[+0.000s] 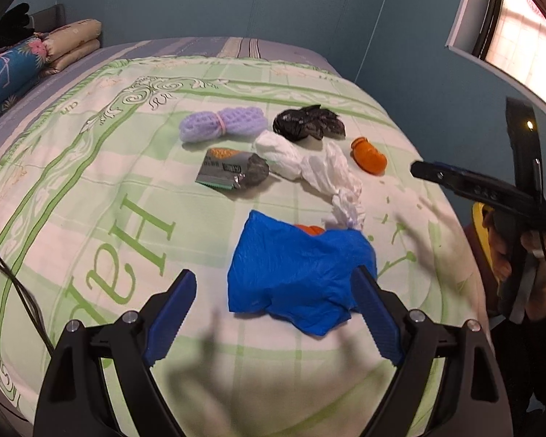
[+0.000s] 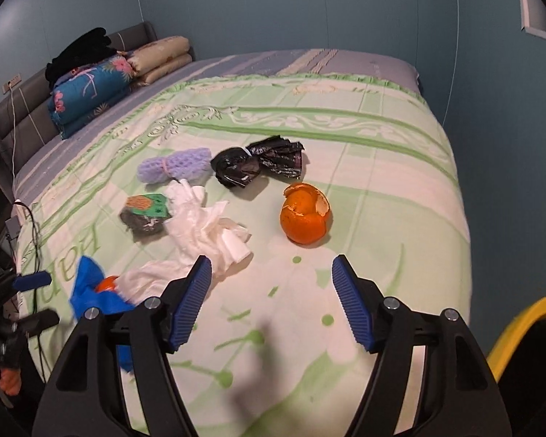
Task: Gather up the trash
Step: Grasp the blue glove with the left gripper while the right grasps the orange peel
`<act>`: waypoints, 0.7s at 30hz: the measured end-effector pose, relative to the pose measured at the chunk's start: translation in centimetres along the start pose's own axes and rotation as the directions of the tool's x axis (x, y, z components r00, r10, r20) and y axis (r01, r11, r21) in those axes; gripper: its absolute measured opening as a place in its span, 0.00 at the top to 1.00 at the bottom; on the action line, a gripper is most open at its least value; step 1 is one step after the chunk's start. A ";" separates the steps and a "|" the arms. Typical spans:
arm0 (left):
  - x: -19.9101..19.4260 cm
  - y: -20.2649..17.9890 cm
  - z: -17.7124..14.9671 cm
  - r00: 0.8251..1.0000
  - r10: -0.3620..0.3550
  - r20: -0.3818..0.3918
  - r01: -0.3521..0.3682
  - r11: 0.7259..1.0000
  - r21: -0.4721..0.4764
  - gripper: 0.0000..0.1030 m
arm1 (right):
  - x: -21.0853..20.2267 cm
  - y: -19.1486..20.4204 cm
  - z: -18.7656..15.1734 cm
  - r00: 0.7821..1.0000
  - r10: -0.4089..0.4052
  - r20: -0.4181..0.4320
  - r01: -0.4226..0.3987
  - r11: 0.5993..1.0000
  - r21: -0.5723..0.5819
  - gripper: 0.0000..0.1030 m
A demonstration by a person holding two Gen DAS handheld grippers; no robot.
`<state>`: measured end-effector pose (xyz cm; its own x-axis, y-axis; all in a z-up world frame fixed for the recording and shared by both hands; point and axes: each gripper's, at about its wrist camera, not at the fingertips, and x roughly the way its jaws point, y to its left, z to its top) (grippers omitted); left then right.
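Note:
Trash lies on a green-patterned bed cover (image 1: 91, 189). A blue plastic bag (image 1: 295, 273) lies just ahead of my open left gripper (image 1: 273, 284), with a bit of orange peel (image 1: 309, 229) at its far edge. Beyond are crumpled white plastic (image 1: 309, 164), a snack wrapper (image 1: 229, 171), purple foam netting (image 1: 222, 123), a black bag (image 1: 305, 123) and an orange peel (image 1: 369, 154). My right gripper (image 2: 273, 273) is open and empty, hovering short of the orange peel (image 2: 304, 215) and the white plastic (image 2: 200, 225). It also shows in the left wrist view (image 1: 491, 185).
Folded quilts and pillows (image 2: 102, 83) are stacked at the bed's head by the grey headboard (image 2: 18, 109). A yellow-rimmed container (image 2: 520, 324) stands at the bed's right side. Cables (image 2: 32, 240) hang at the left edge. Blue walls surround the bed.

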<state>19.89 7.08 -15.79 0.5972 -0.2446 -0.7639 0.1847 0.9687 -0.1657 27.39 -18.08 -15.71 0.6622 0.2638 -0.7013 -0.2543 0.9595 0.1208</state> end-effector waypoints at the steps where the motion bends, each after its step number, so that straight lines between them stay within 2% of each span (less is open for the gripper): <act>1: 0.4 -0.1 0.0 1.000 -0.002 -0.012 0.002 1.000 0.005 0.19 | 0.6 -0.1 0.1 1.000 -0.002 -0.006 0.002 1.000 0.002 0.35; 4: 1.5 -0.2 0.2 0.999 -0.012 -0.042 0.012 1.000 0.016 0.19 | 2.3 -0.3 0.7 1.000 -0.012 -0.021 0.012 1.000 0.002 0.34; 6: 2.1 -0.6 0.4 0.998 -0.019 -0.060 0.021 0.999 0.029 0.19 | 3.1 -0.5 1.1 1.000 -0.018 -0.025 0.018 1.000 0.006 0.29; 14: 3.8 -1.8 0.4 0.997 -0.016 -0.076 0.021 0.997 0.071 0.19 | 6.1 -1.2 2.2 0.997 -0.056 -0.049 0.056 0.998 0.009 0.29; 16: 4.3 -1.7 0.5 0.996 -0.021 -0.087 0.026 0.998 0.063 0.23 | 7.0 -1.3 2.3 0.996 -0.061 -0.065 0.061 0.998 0.006 0.29; 19: 4.9 -1.8 0.5 0.994 -0.037 -0.104 0.043 0.998 0.055 0.40 | 8.1 -1.4 2.4 0.994 -0.060 -0.089 0.062 0.998 0.017 0.32; 21: 4.9 -2.0 0.3 0.994 -0.036 -0.100 0.043 0.997 0.071 0.52 | 8.4 -1.4 2.4 0.993 -0.069 -0.094 0.072 0.997 0.019 0.44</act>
<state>22.68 3.89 -18.98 0.5089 -0.2734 -0.8162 0.2649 0.9519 -0.1536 35.03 -16.93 -20.11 0.6091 0.1861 -0.7709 -0.1929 0.9776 0.0836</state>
